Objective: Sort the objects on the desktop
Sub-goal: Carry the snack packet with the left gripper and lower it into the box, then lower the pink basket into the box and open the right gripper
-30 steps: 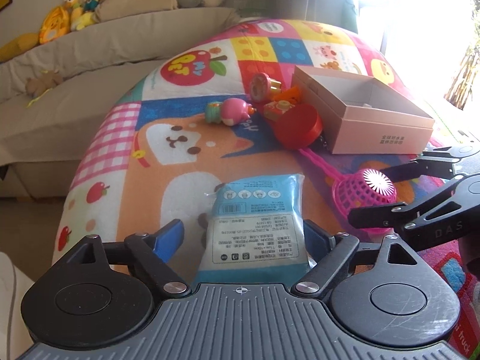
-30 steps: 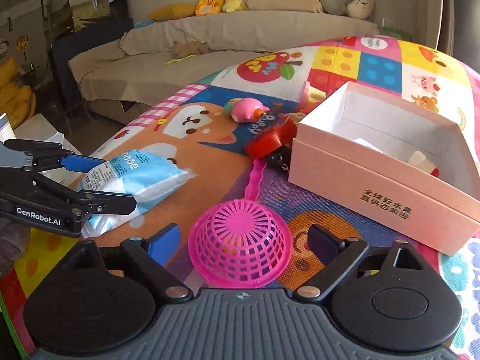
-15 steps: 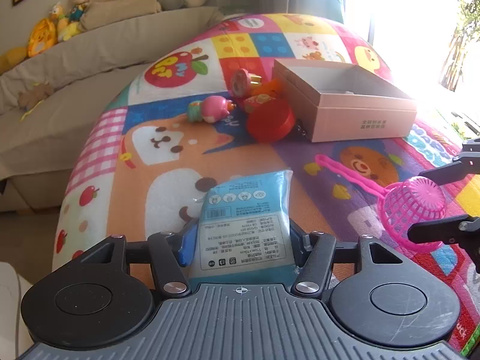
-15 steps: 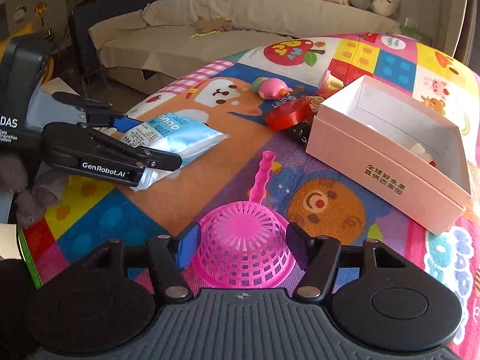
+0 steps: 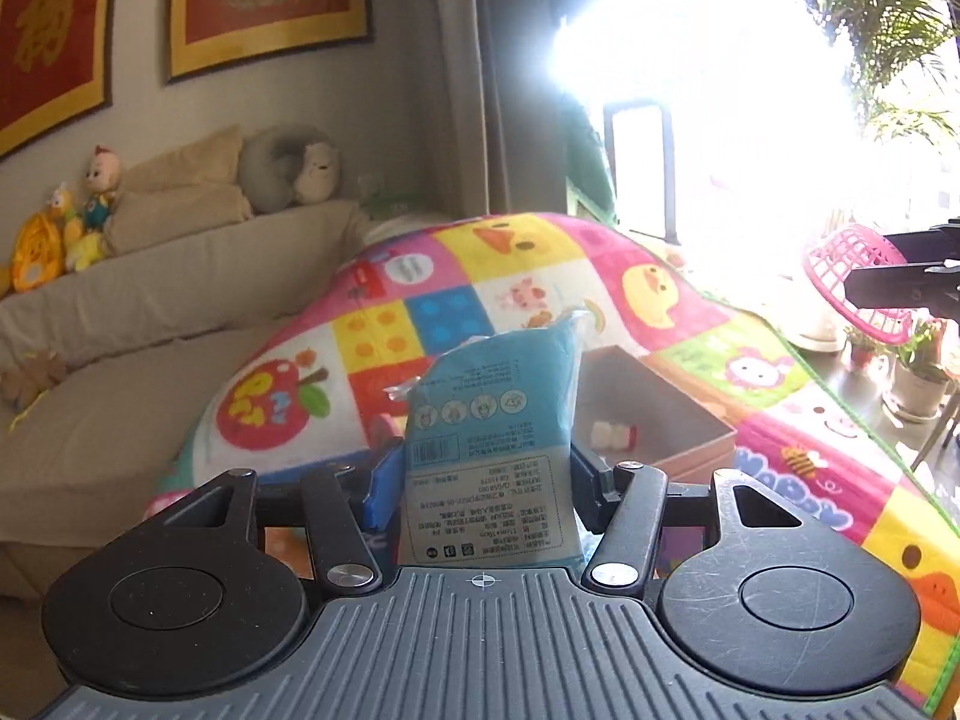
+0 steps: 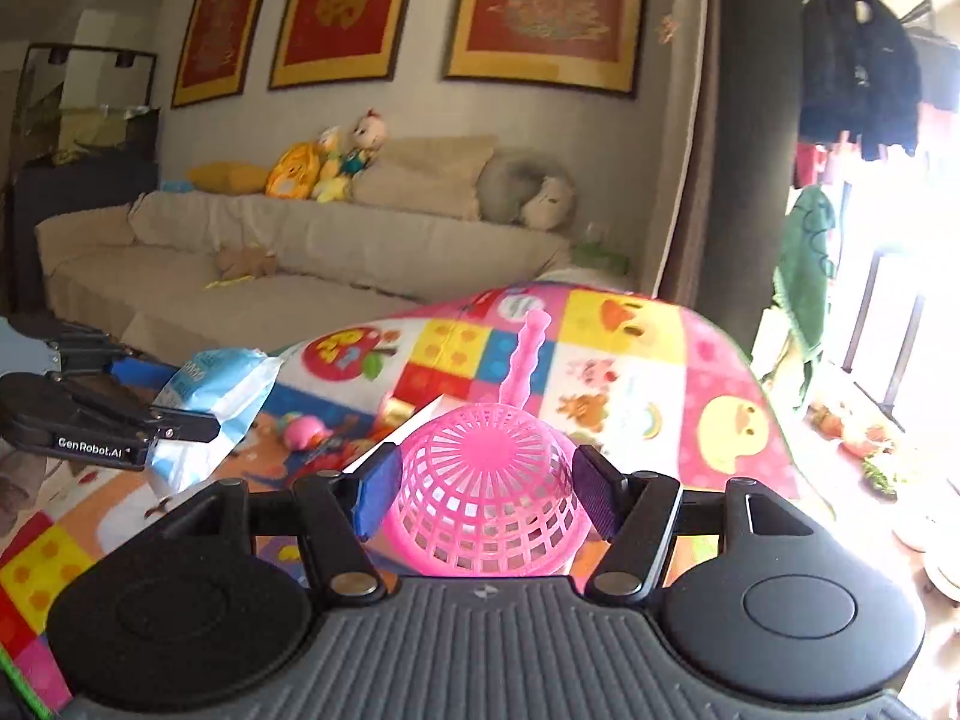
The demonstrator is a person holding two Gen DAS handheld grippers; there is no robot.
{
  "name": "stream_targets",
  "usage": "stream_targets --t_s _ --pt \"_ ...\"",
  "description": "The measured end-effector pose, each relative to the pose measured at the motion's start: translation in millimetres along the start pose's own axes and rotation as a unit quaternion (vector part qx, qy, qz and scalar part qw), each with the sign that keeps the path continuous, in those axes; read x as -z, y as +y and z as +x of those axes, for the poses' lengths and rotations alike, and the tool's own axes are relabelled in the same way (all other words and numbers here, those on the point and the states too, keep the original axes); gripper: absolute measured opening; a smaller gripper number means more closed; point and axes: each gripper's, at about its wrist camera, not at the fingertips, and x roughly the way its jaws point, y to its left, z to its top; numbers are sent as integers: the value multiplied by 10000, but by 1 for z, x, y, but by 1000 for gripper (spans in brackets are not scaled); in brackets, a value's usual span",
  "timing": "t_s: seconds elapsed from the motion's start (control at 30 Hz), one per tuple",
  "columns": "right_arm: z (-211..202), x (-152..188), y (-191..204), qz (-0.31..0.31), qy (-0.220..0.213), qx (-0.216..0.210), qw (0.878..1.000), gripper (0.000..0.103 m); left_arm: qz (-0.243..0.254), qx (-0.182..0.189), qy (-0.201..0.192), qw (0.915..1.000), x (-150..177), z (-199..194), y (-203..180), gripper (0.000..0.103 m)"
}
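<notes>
We see the left gripper (image 5: 480,480) clamped on a blue pack (image 5: 489,450), both fingers pressed to its sides; the pack is held in the air above the mat (image 5: 660,300), its long axis running away from the camera and tilting upward, the crimped far end pointing up toward the box (image 5: 666,420). Its label faces us upside down, with a barcode and small printed text too fine for us to read. The box sits open on the mat just behind the pack, a small white item inside. In the right wrist view the right gripper (image 6: 483,486) grips a pink strainer (image 6: 486,492) by its mesh bowl, dome up, with the handle pointing straight away from the camera and slightly upward over the mat. To its left the other gripper carries the pack, and we can read "GenRobot.AI" on its finger (image 6: 90,444). A pink toy (image 6: 306,429) lies on the mat beyond.
</notes>
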Motion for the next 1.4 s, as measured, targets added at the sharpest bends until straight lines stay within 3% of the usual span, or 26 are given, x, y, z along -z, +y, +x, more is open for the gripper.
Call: stream_targets --t_s 0.17,0.3,0.4,0.47,0.67,0.93,1.07,1.27,1.37,1.4 --pt "21 -9 -41 429 -124 421 9981 63 -261 256 345 9987 -26 94 -26 60" --pt "48 -1 -58 627 8 398 9972 63 -540 425 777 9946 -26 165 -50 62" --pt "70 7 -67 747 194 367 9963 63 -665 627 1029 9905 -16 191 -61 68" --pt "83 15 -73 861 320 372 9951 63 -710 761 988 9897 -7 183 -59 80" --pt "109 28 -75 1071 484 110 9930 63 -451 520 507 9963 24 120 -33 94" --pt "177 20 -32 1308 858 -687 9853 63 -783 117 594 9951 59 80 11 96" --pt "220 27 -1 1293 1245 -706 9812 63 -975 8 746 9924 78 72 28 96" --pt "249 41 38 1086 1764 -946 9737 64 -1143 -174 850 9896 102 63 47 97" --pt "240 38 41 1035 1676 -951 9758 80 -1198 -316 802 9890 107 59 57 100" --pt "237 36 41 981 1628 -898 9776 80 -1236 -384 803 9883 109 59 60 100"
